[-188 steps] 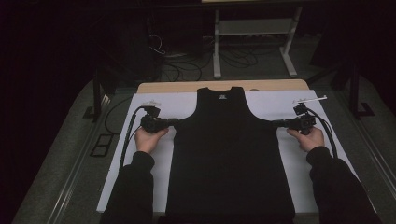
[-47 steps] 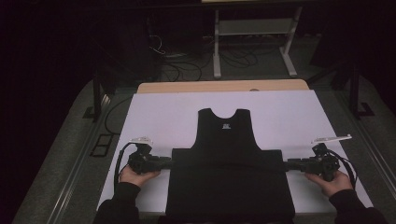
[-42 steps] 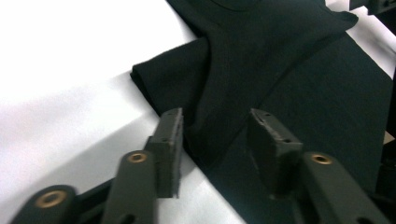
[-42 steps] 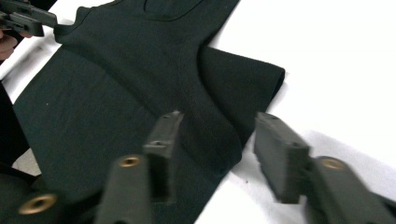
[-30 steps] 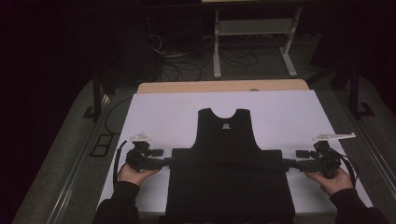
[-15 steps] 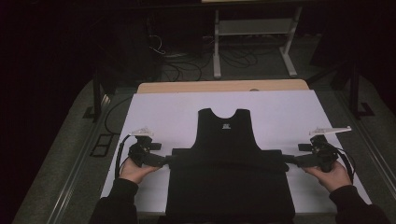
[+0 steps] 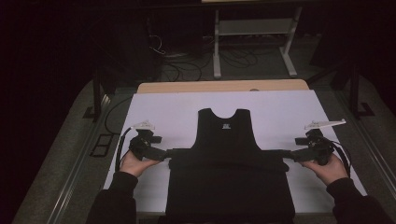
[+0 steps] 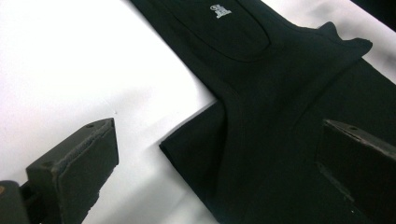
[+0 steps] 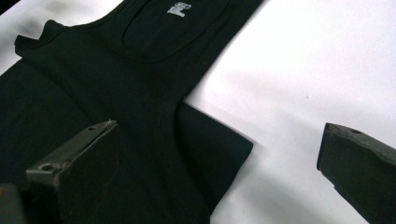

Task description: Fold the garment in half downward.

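On the white table cover [image 7: 280,109] in a dark room, both wide-spread grippers flank the black vest [image 7: 228,158].

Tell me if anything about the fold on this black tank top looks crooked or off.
Nothing stands out. The black tank top lies flat on the white table cover, its top half folded squarely over the lower half, fold edge level. Both grippers' jaws stand open beside it.

A: Where is there room to pass?

B: The bare white table sheet [image 7: 280,109] lies open on both sides of the flat black sleeveless fabric top [image 7: 229,140] and beyond its neckline.

A: Anything in the way?

B: Only that low garment, folded across the middle, between the wide-open left gripper [image 7: 161,153] and right gripper [image 7: 293,156].
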